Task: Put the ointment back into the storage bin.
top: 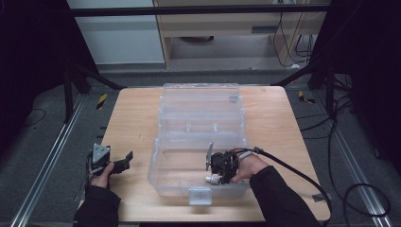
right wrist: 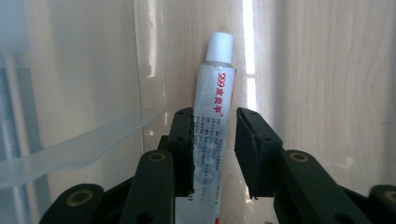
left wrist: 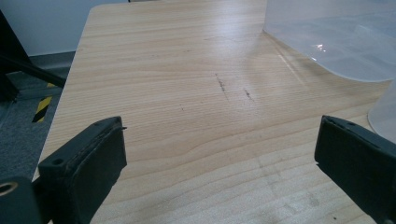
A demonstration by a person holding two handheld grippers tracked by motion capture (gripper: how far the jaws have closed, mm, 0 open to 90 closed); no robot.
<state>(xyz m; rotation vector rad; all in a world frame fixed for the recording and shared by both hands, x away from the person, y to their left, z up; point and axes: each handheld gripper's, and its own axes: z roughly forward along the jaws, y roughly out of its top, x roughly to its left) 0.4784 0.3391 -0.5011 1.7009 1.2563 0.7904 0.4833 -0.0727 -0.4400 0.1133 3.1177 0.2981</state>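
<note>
The ointment tube (right wrist: pixel 212 126) is pinched low on its body by the right gripper (right wrist: pixel 215 149), inside the clear plastic box (top: pixel 198 195) near its front wall. The tube could be squeezed sideways out of so low a grip and dropped. The right hand (top: pixel 250 166) is angled down into the box. The left gripper (top: pixel 124 160) is held spread and empty over the bench (left wrist: pixel 187 93), left of the box.

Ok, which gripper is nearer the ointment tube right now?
Right. The right gripper is down inside the clear plastic box with the ointment tube between its jaws. The left gripper rests on the table outside the box's left wall, open.
</note>
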